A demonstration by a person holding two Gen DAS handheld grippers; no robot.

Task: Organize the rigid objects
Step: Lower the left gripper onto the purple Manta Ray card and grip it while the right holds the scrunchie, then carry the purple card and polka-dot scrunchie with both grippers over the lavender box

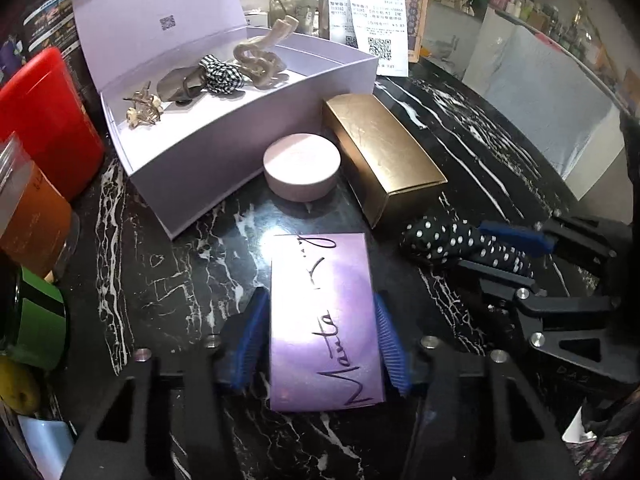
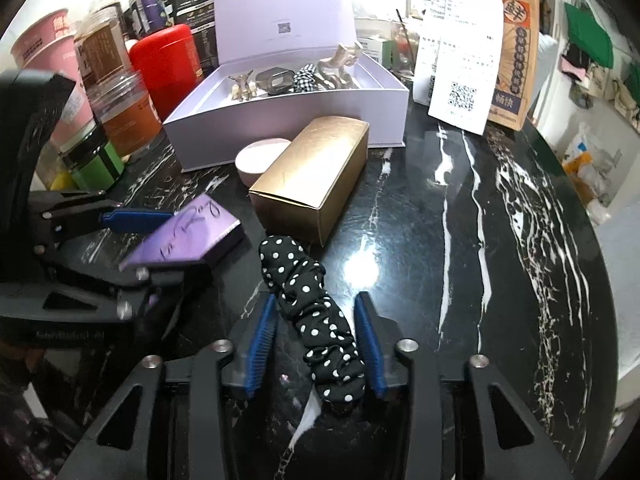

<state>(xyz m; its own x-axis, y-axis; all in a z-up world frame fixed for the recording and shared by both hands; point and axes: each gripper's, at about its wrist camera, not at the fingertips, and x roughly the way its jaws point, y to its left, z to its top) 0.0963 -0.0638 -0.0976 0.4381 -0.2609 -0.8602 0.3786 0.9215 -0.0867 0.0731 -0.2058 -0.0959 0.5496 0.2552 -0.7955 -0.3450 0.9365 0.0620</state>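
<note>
Left gripper (image 1: 320, 340) has its fingers (image 1: 252, 336) closed against the long sides of the purple card box (image 1: 324, 320). The pads look to be touching both edges, and in the right wrist view the box's far end tilts up off the black marble worktop (image 2: 460, 220), so it reads as gripped.

Right gripper (image 2: 316, 344) straddles the black polka-dot scrunchie (image 2: 312, 312). Its fingers are partly open: the right pad is just beside the fabric and a gap shows on the left, so it is not clamped yet.

The box looks light, stiff and smooth, so it may slip. The hold across the narrow width near one end is workable, though nearer the middle would be steadier. The scrunchie is soft and squashy, so pinch it across the bunched middle.

The gold carton (image 1: 380, 156) and round pink tin (image 1: 302, 172) sit just in front of the open lilac box (image 1: 224, 160), which already holds hair clips and a checked scrunchie. The carton is probably light and dentable, so grip its long sides.
</note>
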